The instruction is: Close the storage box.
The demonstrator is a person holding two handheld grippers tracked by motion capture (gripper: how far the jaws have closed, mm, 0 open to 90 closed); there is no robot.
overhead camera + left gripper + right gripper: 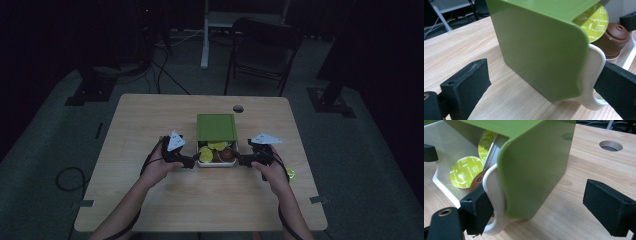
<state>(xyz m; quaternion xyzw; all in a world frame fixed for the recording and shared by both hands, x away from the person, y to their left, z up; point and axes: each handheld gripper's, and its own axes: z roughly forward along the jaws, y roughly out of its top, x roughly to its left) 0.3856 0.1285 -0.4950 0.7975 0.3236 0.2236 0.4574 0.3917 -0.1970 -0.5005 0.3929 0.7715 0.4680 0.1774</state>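
Capsule box (pixel 217 141) sits at the middle of the wooden table (pixel 150 200) in the high view, its green lid (pixel 216 127) slid toward twelve o'clock so the white tray (pixel 217 164) lies exposed at the six o'clock end. Yellow-topped capsules (pixel 212 148) and a brown capsule (pixel 227 153) fill that open part. The left gripper (pixel 196 160) comes in at nine o'clock of the tray and the right gripper (pixel 242 160) at three o'clock, one on each side, probably to brace the tray while the lid slides. One more yellow capsule (pixel 290 174) lies on the table by the right hand (pixel 272 170).

In the left gripper view, the green lid (pixel 541 50) stands between spread jaws. One finger (pixel 616 90) presses against the white tray's curved end (pixel 594 75) at four o'clock; the other (pixel 465 87) stands well apart at eight o'clock, touching nothing. So the jaws are wide, holding nothing. A yellow cappuccino capsule (pixel 596 22) and a brown capsule (pixel 616 37) show at two o'clock.

In the right gripper view, the picture mirrors that: one finger (pixel 477 210) touches the tray's white end (pixel 495 202) at seven o'clock, the other (pixel 609 207) is free at four o'clock, so these jaws also stand wide. Yellow capsules (pixel 465 171) rest inside the tray at ten o'clock, under the lid (pixel 536 167). A round hole (pixel 611 145) in the table shows at one o'clock.
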